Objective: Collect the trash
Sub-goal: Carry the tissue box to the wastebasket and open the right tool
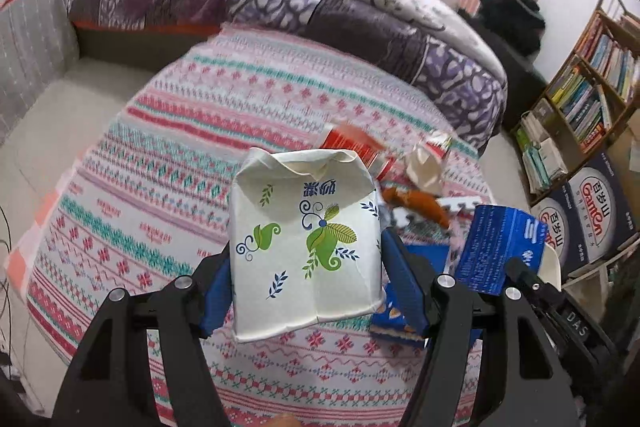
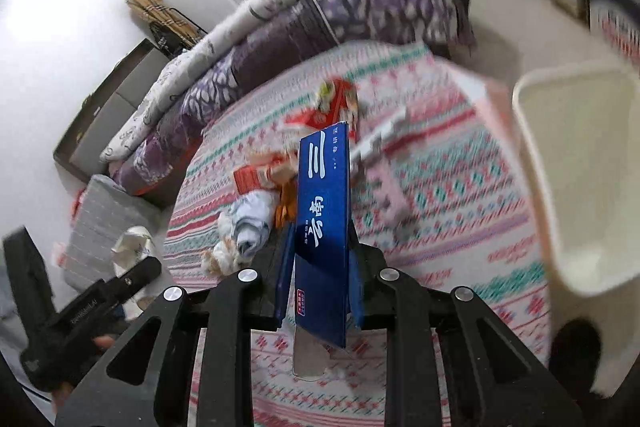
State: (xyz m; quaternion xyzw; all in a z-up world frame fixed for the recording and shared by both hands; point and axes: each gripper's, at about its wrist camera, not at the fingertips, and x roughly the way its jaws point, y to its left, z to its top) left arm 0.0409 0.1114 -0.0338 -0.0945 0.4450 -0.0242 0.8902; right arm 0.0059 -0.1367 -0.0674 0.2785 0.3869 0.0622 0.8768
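Observation:
My left gripper (image 1: 306, 283) is shut on a crushed white paper cup (image 1: 306, 247) with green leaf print, held above the patterned bedspread (image 1: 160, 187). My right gripper (image 2: 320, 267) is shut on a flat blue box (image 2: 322, 227) with white writing; the box also shows in the left wrist view (image 1: 496, 251) at the right. More trash lies on the bed: a red packet (image 1: 356, 143), crumpled beige paper (image 1: 424, 167), an orange wrapper (image 1: 420, 205) and a blue packet (image 1: 396, 315). A cream bin (image 2: 576, 179) stands at the right of the right wrist view.
Rolled purple and white quilts (image 1: 320, 11) lie across the far side of the bed. A bookshelf (image 1: 592, 95) and cardboard boxes (image 1: 592, 211) stand to the right. A grey pillow (image 1: 32, 43) lies at the left. A pink foam piece (image 2: 386, 187) lies on the bedspread.

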